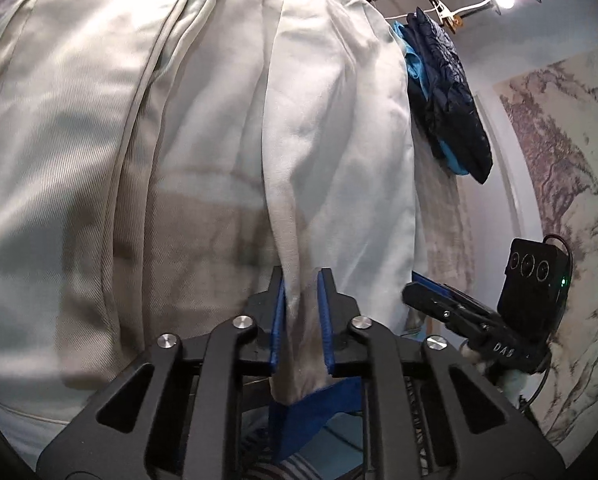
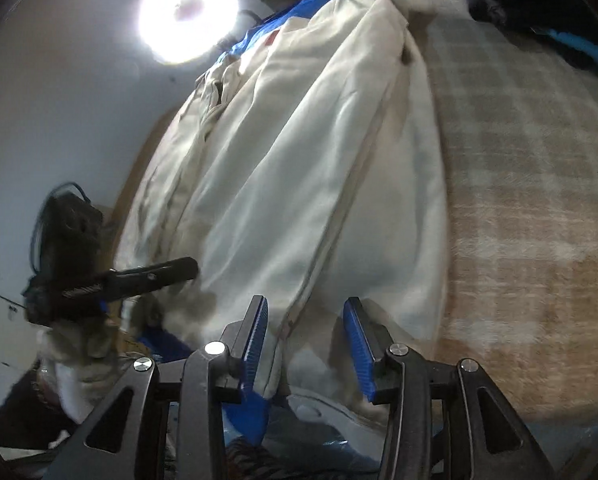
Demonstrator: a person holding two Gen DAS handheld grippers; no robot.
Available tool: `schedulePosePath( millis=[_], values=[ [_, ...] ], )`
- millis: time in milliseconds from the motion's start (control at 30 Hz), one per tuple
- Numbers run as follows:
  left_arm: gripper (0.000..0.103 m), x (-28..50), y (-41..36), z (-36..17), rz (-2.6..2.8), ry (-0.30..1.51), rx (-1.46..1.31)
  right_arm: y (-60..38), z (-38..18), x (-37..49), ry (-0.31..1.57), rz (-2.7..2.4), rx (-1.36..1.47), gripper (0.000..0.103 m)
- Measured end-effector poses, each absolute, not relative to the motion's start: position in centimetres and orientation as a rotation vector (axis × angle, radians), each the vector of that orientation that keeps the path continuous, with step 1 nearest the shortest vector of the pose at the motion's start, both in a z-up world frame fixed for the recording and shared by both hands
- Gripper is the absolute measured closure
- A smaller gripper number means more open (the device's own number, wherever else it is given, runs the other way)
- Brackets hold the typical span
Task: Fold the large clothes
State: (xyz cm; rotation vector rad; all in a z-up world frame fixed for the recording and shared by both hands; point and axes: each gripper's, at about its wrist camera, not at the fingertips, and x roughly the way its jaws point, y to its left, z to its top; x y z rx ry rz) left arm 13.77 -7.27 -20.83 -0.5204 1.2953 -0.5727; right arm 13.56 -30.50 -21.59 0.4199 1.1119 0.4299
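A plaid beige blanket (image 2: 519,184) covers the surface under a bright round lamp (image 2: 187,16), with dark blue clothes (image 1: 447,100) heaped at its far side. The large cream garment (image 1: 203,128) lies stretched lengthwise, its long axis running away from both cameras. The left gripper (image 1: 301,312) has its jaws pinching a bunched fold at the garment's near end. The right gripper (image 2: 305,340) has its jaws spread, straddling the near hem.
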Motion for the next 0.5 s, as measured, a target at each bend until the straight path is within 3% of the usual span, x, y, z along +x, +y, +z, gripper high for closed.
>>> schedulePosePath(
  millis=[33, 67, 100, 367, 500],
  values=[
    [0.095, 13.8, -7.4, -20.8, -0.573, 1.292, -0.524, -30.2, -21.5, 13.7, 1.104, 0.446, 0.418, 0.069],
    [0.096, 13.7, -7.4, -20.7, -0.576, 1.285, -0.531, -29.9, -21.5, 13.9, 1.105, 0.476, 0.434, 0.091],
    [0.098, 13.6, -7.6, -20.4, -0.578, 1.278, -0.537, -29.6, -21.5, 14.0, 1.11, 0.492, 0.442, 0.098],
    [0.1, 11.0, -9.0, -18.2, -0.619, 1.209, -0.534, -32.4, -16.0, 13.2, 1.043, 0.472, 0.357, 0.103],
    [0.1, 11.1, -9.0, -20.6, -0.566, 1.274, -0.48, -32.4, -18.6, 13.0, 1.139, 0.46, 0.356, 0.103]
  ],
)
